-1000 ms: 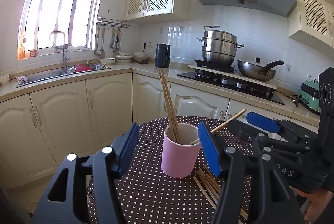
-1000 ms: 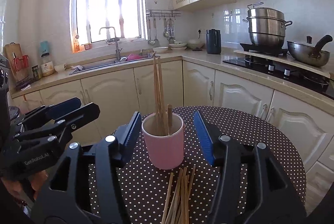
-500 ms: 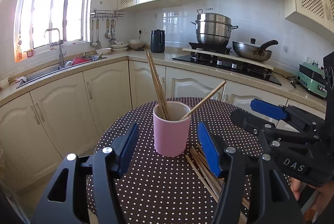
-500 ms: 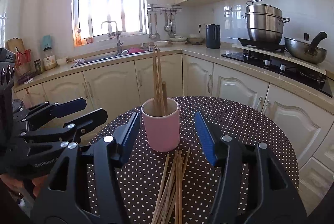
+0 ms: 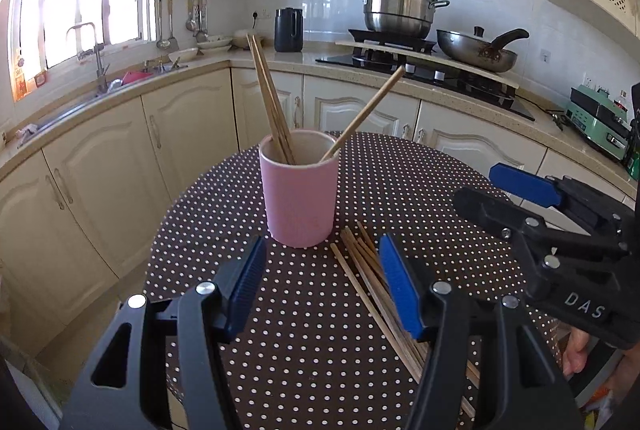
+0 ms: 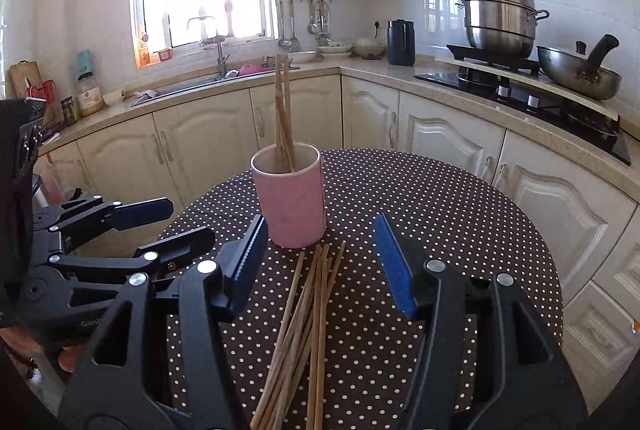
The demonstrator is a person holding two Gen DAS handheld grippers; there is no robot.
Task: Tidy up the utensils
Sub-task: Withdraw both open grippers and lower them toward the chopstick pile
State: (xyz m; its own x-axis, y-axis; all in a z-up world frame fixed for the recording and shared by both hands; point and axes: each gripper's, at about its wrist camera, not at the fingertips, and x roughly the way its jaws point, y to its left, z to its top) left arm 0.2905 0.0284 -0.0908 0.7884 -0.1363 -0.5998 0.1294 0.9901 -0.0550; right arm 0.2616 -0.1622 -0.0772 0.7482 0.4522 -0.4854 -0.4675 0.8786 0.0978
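Observation:
A pink cup (image 5: 299,191) stands upright on the round polka-dot table (image 5: 248,213) and holds three wooden chopsticks (image 5: 270,105). It also shows in the right wrist view (image 6: 290,199). A loose pile of chopsticks (image 6: 308,322) lies flat on the table just in front of the cup, seen in the left wrist view (image 5: 372,278) too. My left gripper (image 5: 322,288) is open and empty, a little back from the cup. My right gripper (image 6: 320,264) is open and empty above the pile.
Cream kitchen cabinets (image 5: 120,157) curve behind the table. A sink (image 6: 208,79) lies under the window. A steamer pot (image 5: 400,7) and a wok (image 5: 476,53) sit on the stove, with a black kettle (image 5: 288,29) on the counter.
Both grippers have pulled back and away from the cup, which now looks smaller and farther. More of the chopstick pile shows. Both stay open.

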